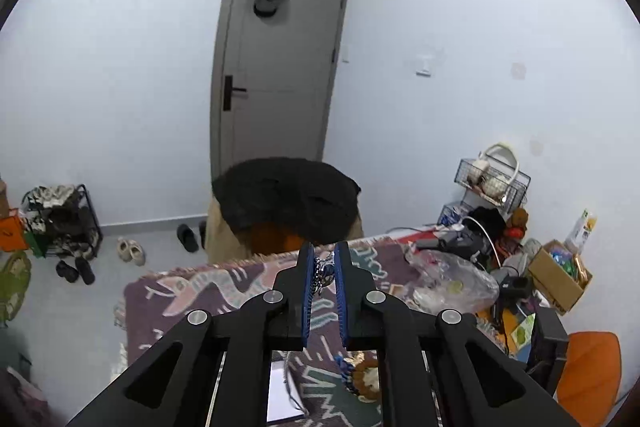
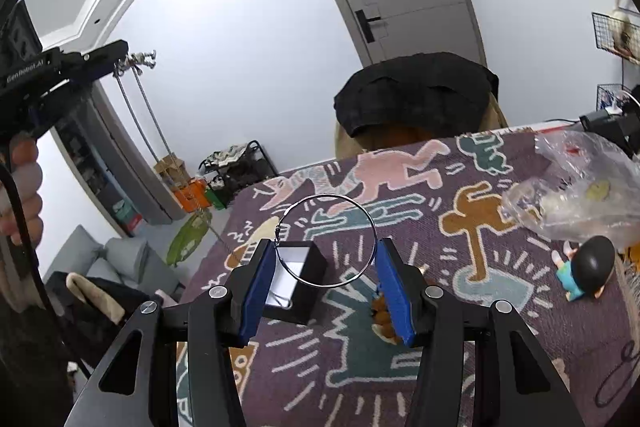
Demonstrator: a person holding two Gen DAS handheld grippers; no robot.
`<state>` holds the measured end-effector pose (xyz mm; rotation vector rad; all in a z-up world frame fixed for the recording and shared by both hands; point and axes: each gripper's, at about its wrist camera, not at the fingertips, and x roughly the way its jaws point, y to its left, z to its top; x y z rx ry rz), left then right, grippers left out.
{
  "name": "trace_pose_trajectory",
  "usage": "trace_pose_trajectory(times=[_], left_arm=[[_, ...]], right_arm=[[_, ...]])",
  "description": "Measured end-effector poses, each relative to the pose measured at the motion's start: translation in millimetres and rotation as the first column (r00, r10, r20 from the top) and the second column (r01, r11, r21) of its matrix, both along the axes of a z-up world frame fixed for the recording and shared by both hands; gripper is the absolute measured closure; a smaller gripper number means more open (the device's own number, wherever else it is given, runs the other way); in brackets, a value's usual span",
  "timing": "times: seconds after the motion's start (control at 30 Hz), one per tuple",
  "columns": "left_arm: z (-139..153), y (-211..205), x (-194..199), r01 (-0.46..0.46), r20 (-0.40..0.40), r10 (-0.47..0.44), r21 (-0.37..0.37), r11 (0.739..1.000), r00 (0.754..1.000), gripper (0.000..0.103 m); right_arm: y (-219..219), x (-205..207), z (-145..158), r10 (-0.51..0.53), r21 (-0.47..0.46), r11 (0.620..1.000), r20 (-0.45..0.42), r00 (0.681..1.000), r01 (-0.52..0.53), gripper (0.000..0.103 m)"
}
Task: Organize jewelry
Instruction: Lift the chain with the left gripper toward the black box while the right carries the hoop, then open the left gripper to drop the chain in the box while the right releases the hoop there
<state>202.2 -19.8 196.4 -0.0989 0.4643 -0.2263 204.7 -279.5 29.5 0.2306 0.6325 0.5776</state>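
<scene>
Right gripper (image 2: 326, 259) spread wide, bracing a thin silver hoop (image 2: 330, 241) between its pads, directly above the open black box (image 2: 298, 281) on the patterned bench cover (image 2: 460, 327). Hoop lying nearly flat, wider than the box mouth. Farther off, up and left of the box, left gripper (image 1: 325, 269) pinched narrow on a silver chain (image 2: 140, 95), hanging slack, links fine and glinting.

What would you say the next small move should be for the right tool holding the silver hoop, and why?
Probably lower the right tool a little so the silver hoop settles into the open black box. The hoop is gripped between the blue pads, hanging just above the box's white lining on the patterned rug. Meanwhile the left tool holds a chain necklace raised, apart from the box.
</scene>
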Motion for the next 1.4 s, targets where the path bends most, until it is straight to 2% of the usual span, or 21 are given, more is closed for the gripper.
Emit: trace_pose_trajectory(times=[0.17, 0.37, 0.47, 0.6, 0.77, 0.9, 1.23, 1.4], left_arm=[[-0.5, 13.7, -1.0, -0.025, -0.001, 0.025, 0.001, 1.000, 1.000, 0.099], [-21.8, 18.3, 10.4, -0.028, -0.040, 0.028, -0.007, 1.000, 0.999, 0.099], [-42.5, 23.7, 18.6, -0.031, -0.077, 0.029, -0.019, 0.999, 0.997, 0.099], [-83.9, 30.8, 28.6, -0.030, -0.141, 0.024, -0.037, 0.999, 0.990, 0.099], [-142.3, 38.2, 42.2, -0.040, -0.233, 0.022, -0.074, 0.996, 0.972, 0.099], [-177.4, 46.7, 48.0, -0.052, -0.285, 0.023, -0.096, 0.994, 0.958, 0.099], [-228.1, 57.2, 55.1, -0.077, -0.366, 0.022, -0.137, 0.988, 0.930, 0.098], [-247.6, 72.2, 57.4, -0.106, -0.422, 0.005, -0.215, 0.971, 0.906, 0.097]], right_arm=[[12.3, -1.4, 0.4, 0.019, -0.010, 1.000, 0.004, 1.000, -0.019, 0.051], [22.4, 2.4, -8.9, 0.032, -0.016, 0.999, -0.013, 0.999, -0.033, 0.051], [29.7, 5.2, -14.8, 0.040, -0.025, 0.999, -0.027, 0.999, -0.040, 0.051], [40.0, 8.1, -23.9, 0.052, -0.032, 0.998, -0.043, 0.998, -0.054, 0.051], [54.3, 14.6, -43.2, 0.062, -0.041, 0.997, -0.076, 0.995, -0.065, 0.051], [65.3, 18.8, -57.9, 0.065, -0.055, 0.996, -0.102, 0.993, -0.071, 0.051], [92.9, 31.7, -94.3, 0.079, -0.076, 0.993, -0.170, 0.982, -0.093, 0.051], [104.6, 39.4, -108.3, 0.084, -0.080, 0.992, -0.199, 0.976, -0.102, 0.051]])
